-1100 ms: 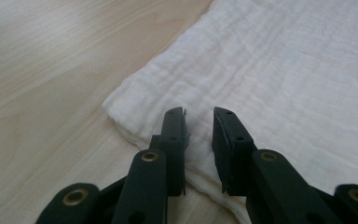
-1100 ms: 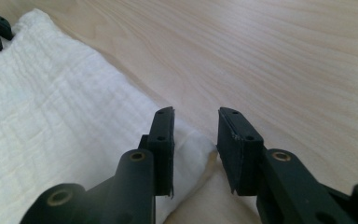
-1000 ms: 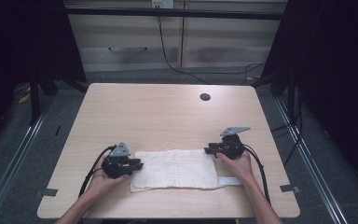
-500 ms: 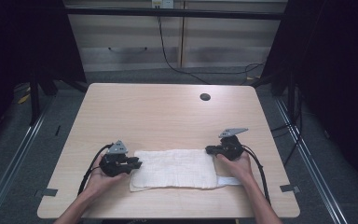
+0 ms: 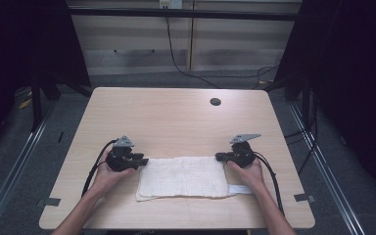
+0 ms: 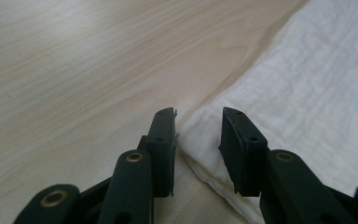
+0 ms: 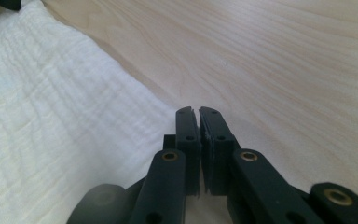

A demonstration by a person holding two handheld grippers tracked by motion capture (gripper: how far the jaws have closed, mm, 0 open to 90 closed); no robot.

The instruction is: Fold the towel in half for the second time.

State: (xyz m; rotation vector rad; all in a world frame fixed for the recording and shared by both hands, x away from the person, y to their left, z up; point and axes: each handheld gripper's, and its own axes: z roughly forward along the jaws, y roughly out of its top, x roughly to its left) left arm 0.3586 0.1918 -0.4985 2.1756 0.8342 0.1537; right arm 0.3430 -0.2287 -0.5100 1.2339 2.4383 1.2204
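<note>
A folded white cloth point(image 5: 183, 177) lies flat on the near half of the wooden surface point(image 5: 176, 120), between the person's two hands. It is a rough rectangle with its long side running across, and a narrow white strip point(image 5: 240, 189) sticks out from its near right corner. Its weave looks crinkled in both gripper views, and layered edges show at the corner in the left gripper view.

The left gripper point(image 5: 138, 160) sits at the cloth's left edge, held in the person's left hand point(image 5: 108, 171). In the left gripper view its fingers point(image 6: 165, 140) stand apart with a clear gap, and the corner of the cloth point(image 6: 200, 135) lies in that gap without being pressed; the jaws have just been opening. One finger rests over bare wood, the other over the cloth.

The right gripper point(image 5: 220, 156) sits at the cloth's far right corner, held in the right hand point(image 5: 247, 171). In the right gripper view its fingers point(image 7: 189, 135) are pressed together, with only a thin slit left. The cloth's edge point(image 7: 135, 116) runs up to the left finger; whether a fold is caught between them cannot be told.

A black cable point(image 5: 95, 169) trails from the left gripper toward the near edge, and another point(image 5: 271, 176) from the right. Farther back, a small dark round hole point(image 5: 215, 102) marks the surface, well apart from the cloth.
</note>
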